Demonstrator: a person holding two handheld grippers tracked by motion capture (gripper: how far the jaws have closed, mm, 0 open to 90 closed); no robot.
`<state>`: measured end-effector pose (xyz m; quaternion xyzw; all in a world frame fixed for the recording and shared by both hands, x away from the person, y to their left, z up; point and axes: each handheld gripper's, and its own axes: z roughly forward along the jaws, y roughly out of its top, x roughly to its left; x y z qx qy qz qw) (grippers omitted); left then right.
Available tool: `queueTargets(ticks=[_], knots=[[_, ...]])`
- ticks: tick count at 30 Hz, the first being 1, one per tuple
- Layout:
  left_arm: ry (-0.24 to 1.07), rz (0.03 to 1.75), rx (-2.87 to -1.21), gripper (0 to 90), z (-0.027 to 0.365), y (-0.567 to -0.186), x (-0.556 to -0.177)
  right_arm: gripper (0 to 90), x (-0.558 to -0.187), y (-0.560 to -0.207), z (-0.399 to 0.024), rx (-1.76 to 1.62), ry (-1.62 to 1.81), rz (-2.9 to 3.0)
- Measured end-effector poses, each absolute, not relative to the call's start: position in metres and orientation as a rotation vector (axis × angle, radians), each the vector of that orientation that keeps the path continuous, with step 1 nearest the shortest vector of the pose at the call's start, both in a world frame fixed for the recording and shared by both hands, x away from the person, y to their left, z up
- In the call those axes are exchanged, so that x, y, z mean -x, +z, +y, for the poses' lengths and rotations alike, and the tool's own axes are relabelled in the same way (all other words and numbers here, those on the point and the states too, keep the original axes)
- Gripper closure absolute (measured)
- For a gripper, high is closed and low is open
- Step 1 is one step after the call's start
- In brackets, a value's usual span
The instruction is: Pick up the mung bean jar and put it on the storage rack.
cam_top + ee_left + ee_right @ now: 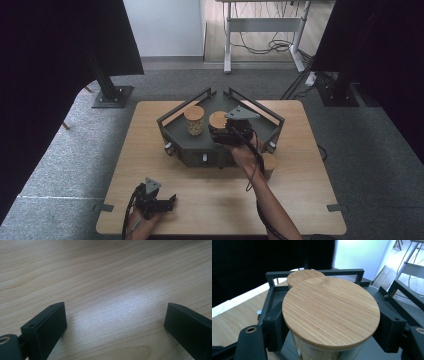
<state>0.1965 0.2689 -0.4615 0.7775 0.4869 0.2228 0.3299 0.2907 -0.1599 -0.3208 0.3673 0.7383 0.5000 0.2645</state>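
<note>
Over the dark tray's (172, 131) right half, your right hand-held gripper (329, 322) grips the upright bamboo-lidded jar (330, 311) just below its lid, right of the second jar (194, 120), while your open, empty left hand-held gripper (115, 322) rests at the counter's (150, 155) near-left corner.

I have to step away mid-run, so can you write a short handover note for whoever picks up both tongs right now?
Right tongs: shut on a jar with a wooden lid, held over the dark tray.
Left tongs: open, nothing between them, low over the near left of the table.
A second lidded jar stands in the tray; a third stands on the table behind the right forearm.
Done: one jar in the tray.
Left: probably set down the held jar, then fetch the third.
</note>
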Motion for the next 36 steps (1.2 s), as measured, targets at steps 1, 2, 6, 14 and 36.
queueTargets(ticks=[1,2,6,14,36], knots=[[0.583,1.273,-2.034,4.0,0.269,-0.462,-0.197,24.8,-0.292,-0.321,-0.159,-0.992,1.349,1.994],[0.583,1.273,-2.034,4.0,0.269,-0.462,-0.197,24.8,-0.294,-0.321,-0.159,-0.991,1.348,1.994],[0.583,1.273,-2.034,4.0,0.269,-0.462,-0.197,24.8,-0.299,-0.321,-0.157,-1.001,1.335,1.989],[0.584,1.273,-2.034,4.0,0.269,-0.462,-0.197,24.8,-0.312,-0.327,-0.154,-1.03,1.325,1.986],[0.584,1.272,-2.035,4.0,0.269,-0.461,-0.197,24.8,-0.326,-0.348,-0.139,-1.019,1.273,2.008]])
